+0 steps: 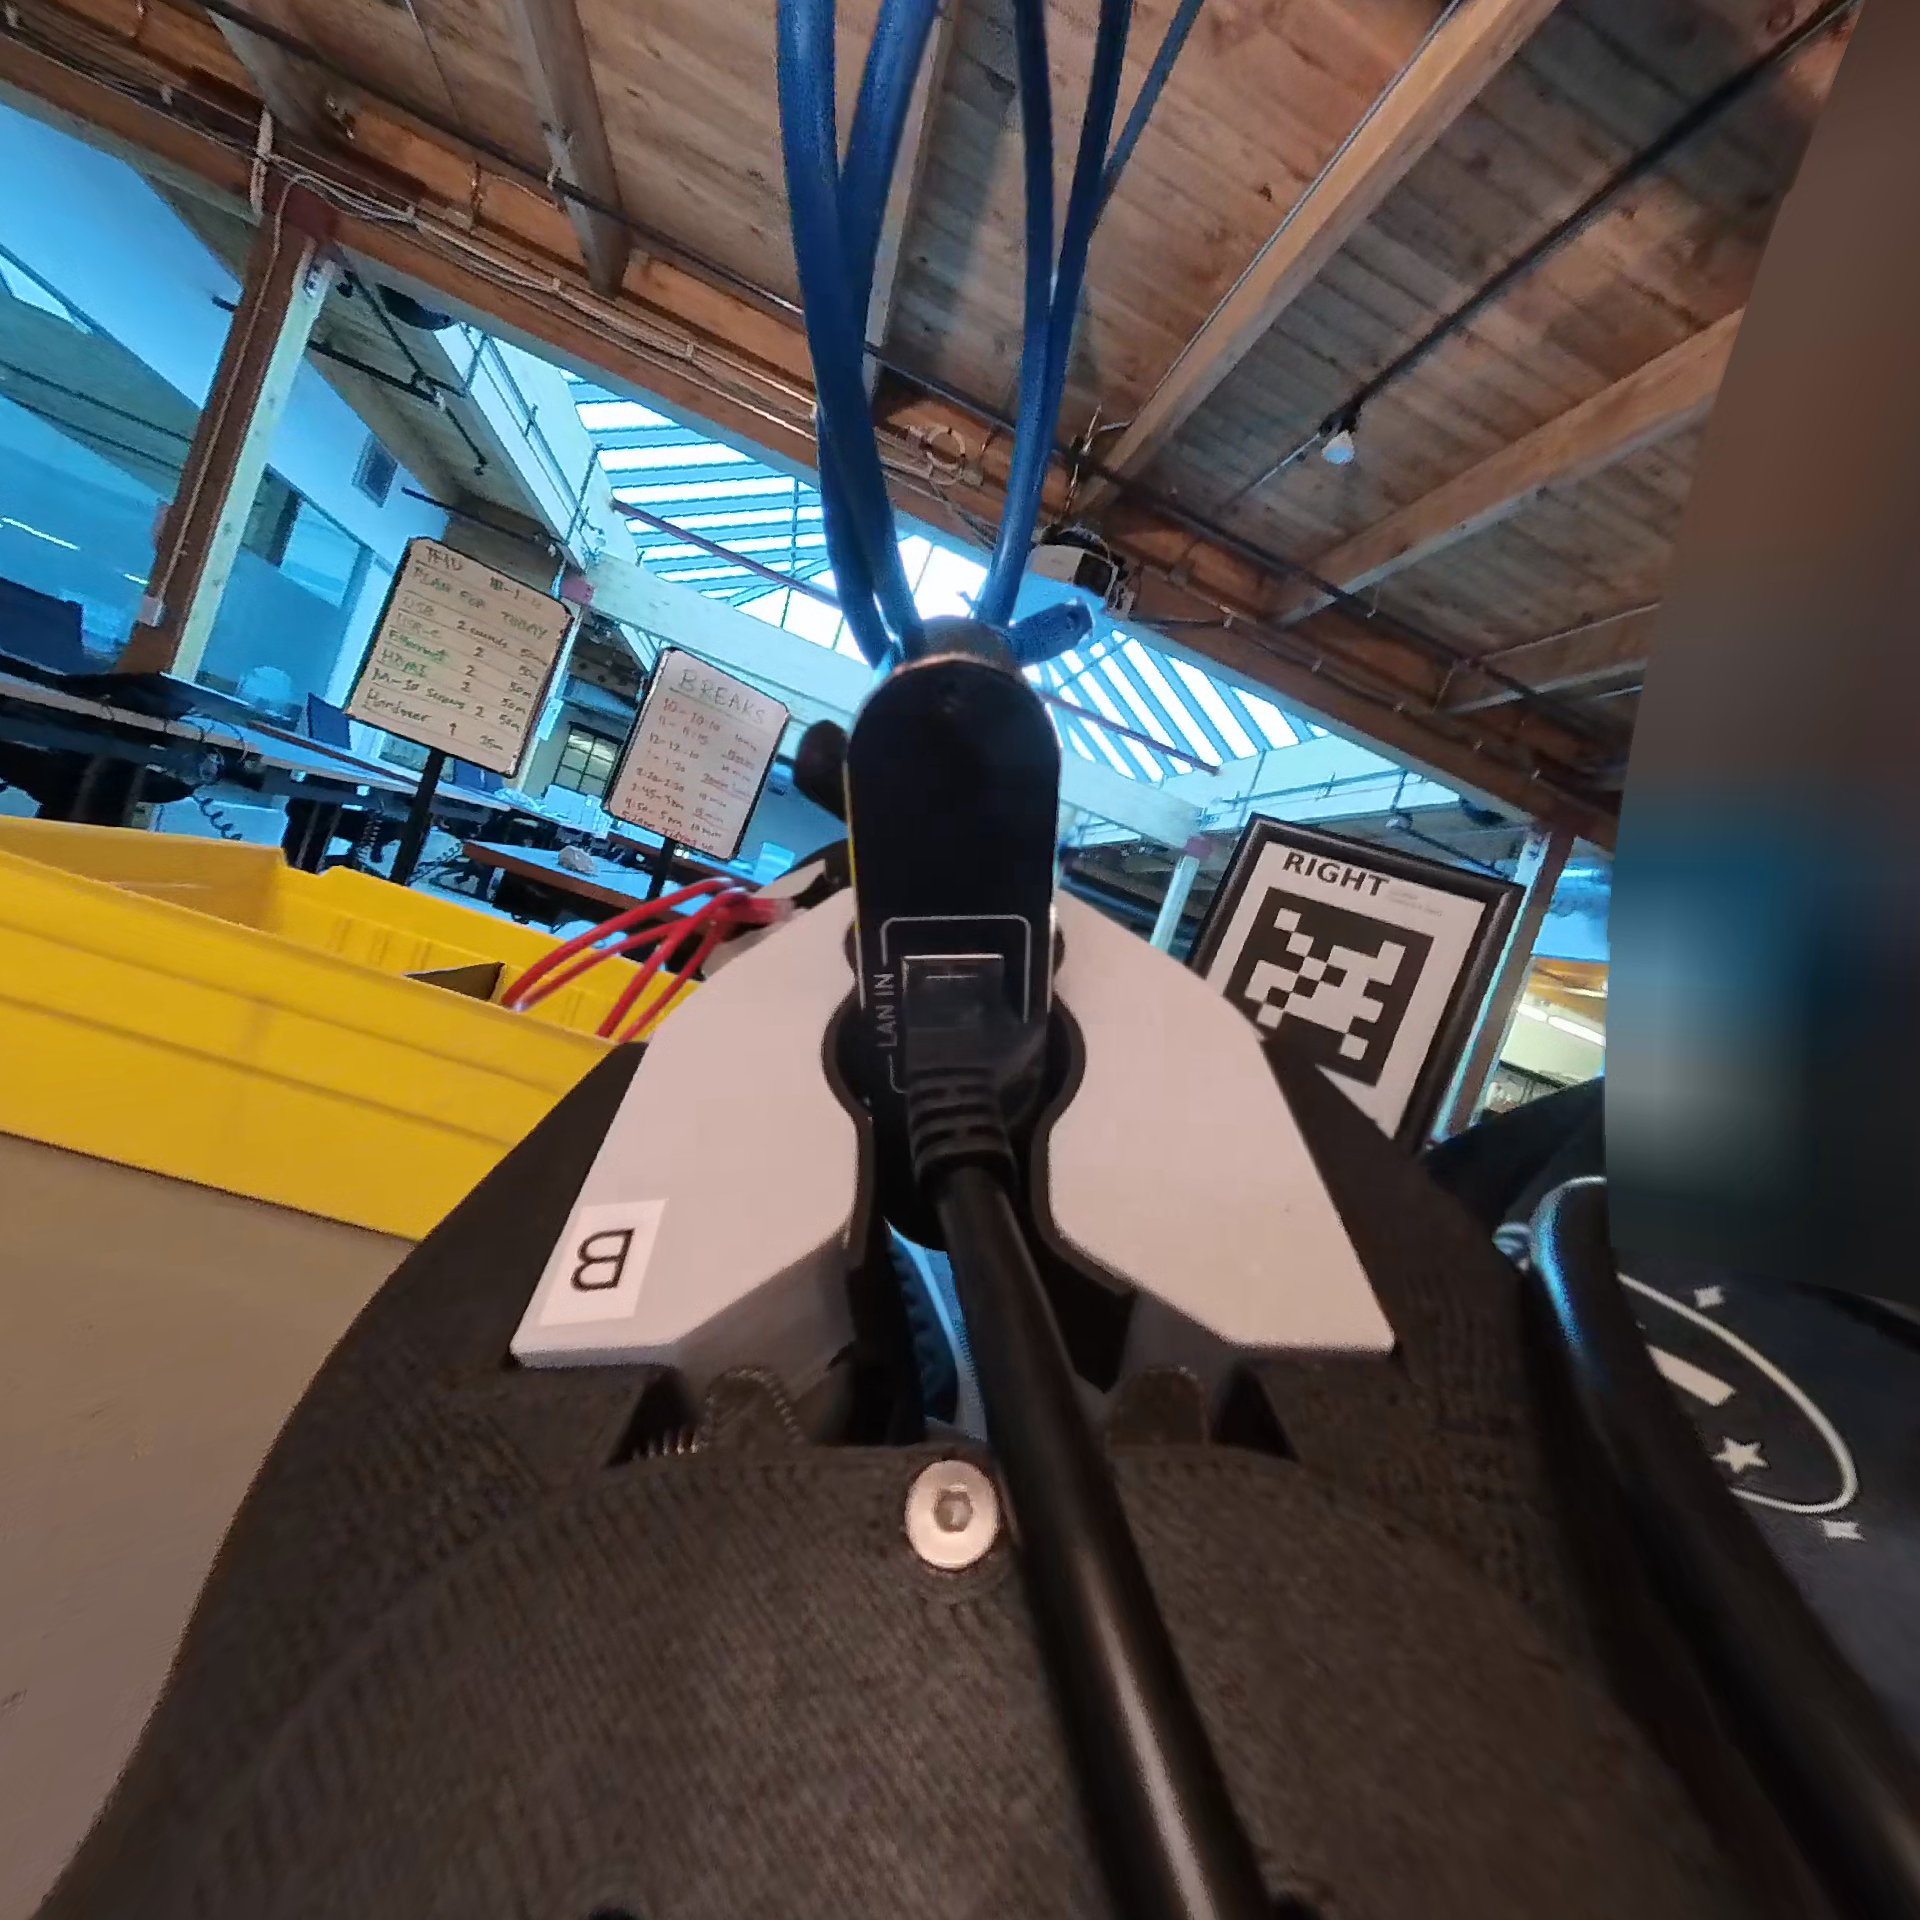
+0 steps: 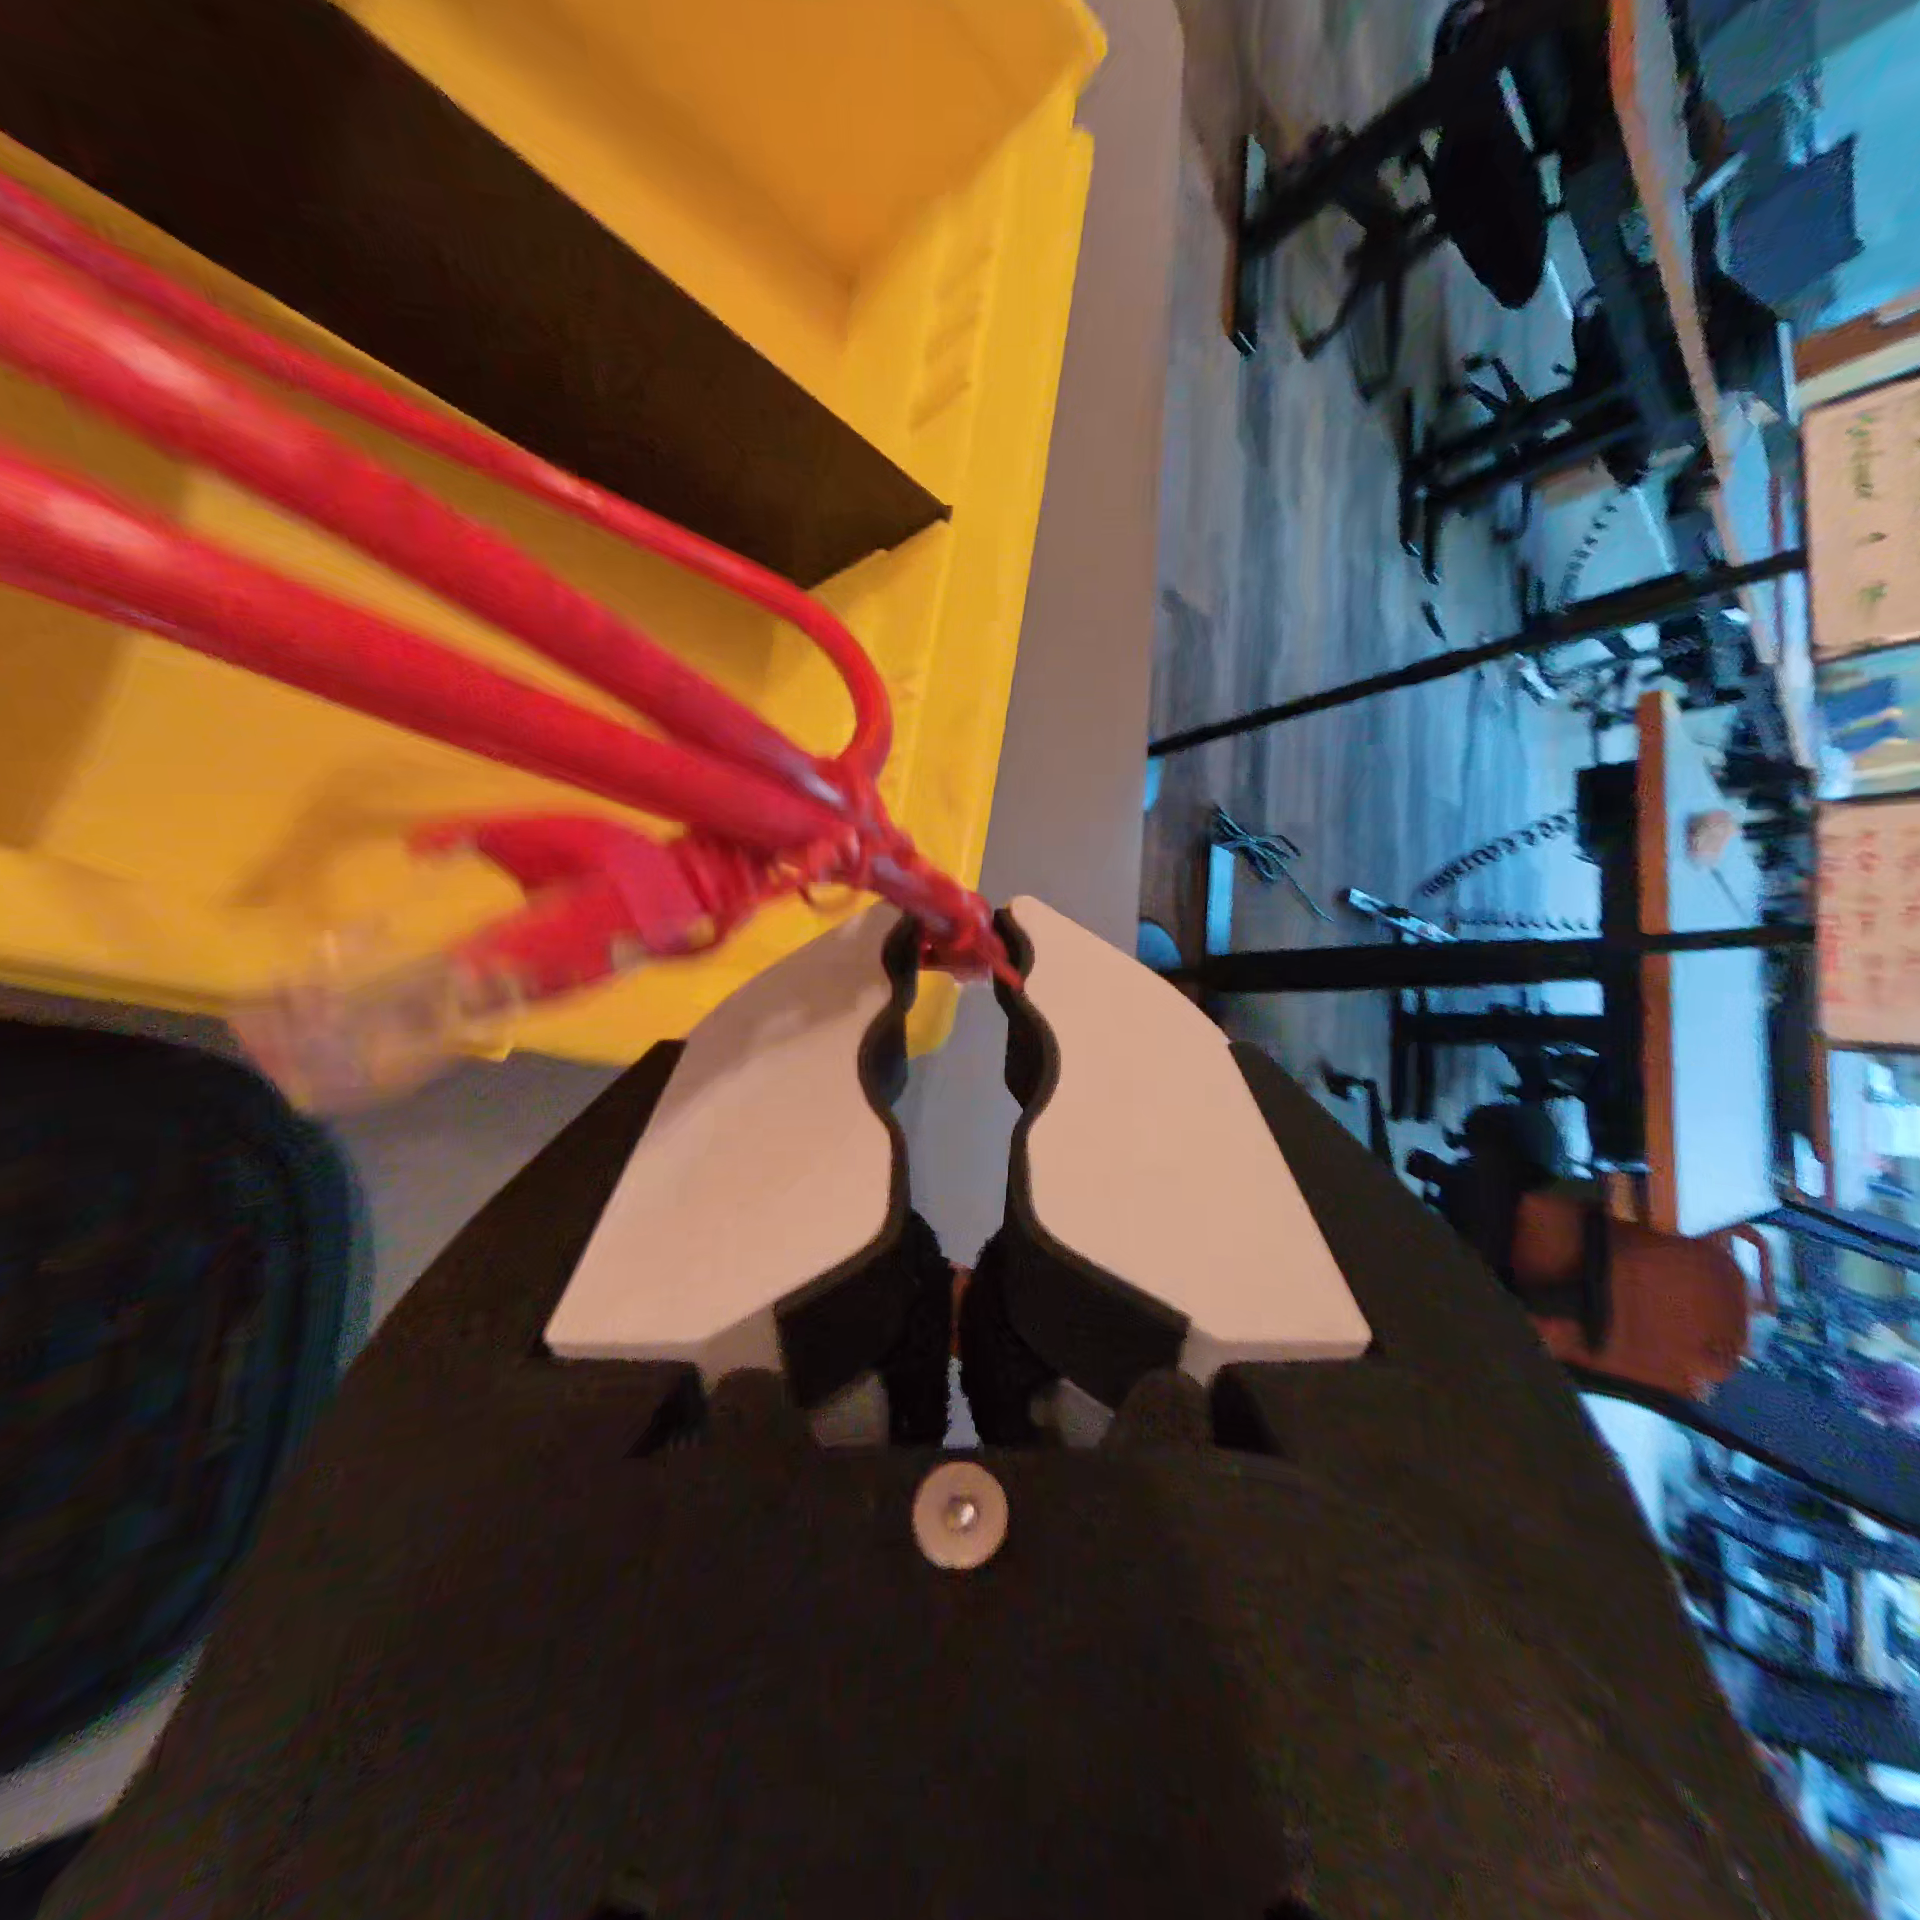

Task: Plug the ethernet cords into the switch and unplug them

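My left gripper is shut on a small black switch, held upright between the grey fingers. A black ethernet cord is plugged into the port that faces the camera. Several blue ethernet cords run up from the switch's far end. My right gripper is shut at its tips on a bundle of red ethernet cords. A loose red plug with a clear tip hangs blurred to the left. The red cords also show in the left wrist view.
A yellow bin stands on the table at the left, and it also shows in the right wrist view. A framed marker card stands at the right. A dark round object lies at lower left. Whiteboards and desks stand farther off. My right fingertips sit around 40 cm from my left ones.
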{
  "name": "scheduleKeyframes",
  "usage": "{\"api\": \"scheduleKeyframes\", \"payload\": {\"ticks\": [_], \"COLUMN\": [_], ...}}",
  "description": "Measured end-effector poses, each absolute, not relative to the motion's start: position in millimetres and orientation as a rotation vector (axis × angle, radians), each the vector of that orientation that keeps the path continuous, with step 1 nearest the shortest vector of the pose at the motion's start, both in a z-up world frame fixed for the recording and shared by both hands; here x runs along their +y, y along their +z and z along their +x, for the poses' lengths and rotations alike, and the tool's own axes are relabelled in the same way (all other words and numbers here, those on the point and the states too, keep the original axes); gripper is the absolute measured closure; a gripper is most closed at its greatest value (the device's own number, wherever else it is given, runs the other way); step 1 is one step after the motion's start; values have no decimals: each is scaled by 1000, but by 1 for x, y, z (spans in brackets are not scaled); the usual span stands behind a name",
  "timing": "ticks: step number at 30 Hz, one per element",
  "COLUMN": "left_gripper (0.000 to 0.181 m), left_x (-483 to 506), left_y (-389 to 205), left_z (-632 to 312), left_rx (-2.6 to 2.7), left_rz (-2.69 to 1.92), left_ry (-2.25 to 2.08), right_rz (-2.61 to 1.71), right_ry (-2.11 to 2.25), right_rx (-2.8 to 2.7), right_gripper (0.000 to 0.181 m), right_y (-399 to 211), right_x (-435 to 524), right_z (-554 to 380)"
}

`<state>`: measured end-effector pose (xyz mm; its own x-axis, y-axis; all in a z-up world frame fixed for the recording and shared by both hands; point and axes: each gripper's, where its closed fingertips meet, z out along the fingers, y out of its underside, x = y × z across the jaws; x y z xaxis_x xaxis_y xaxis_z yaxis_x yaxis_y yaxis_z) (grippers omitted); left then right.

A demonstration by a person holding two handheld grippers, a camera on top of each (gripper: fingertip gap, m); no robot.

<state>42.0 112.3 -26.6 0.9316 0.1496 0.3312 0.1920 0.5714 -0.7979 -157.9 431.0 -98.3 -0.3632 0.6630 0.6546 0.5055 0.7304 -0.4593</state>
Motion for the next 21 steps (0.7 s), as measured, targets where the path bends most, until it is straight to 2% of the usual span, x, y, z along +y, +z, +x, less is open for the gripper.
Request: {"api": "scheduleKeyframes", "payload": {"ticks": [7,12,17,21], "left_gripper": [154,154,154,154], "left_x": [120,126,129,128], "left_y": [-30,-32,-33,-32], "left_z": [46,50,53,53], "left_rx": [-360,-340,-326,-329], "left_rz": [-1025,-1060,-1084,-1074], "left_ry": [10,14,31,20], "right_rz": [-753,-735,-772,-637], "right_ry": [32,364,525,664], "right_rx": [-2064,-2116,-1995,-2060], "right_gripper": [163,156,142,130], "right_y": [-124,-113,-88,-87], "right_x": [414,390,394,373], "right_z": [-166,-160,-165,-159]}}
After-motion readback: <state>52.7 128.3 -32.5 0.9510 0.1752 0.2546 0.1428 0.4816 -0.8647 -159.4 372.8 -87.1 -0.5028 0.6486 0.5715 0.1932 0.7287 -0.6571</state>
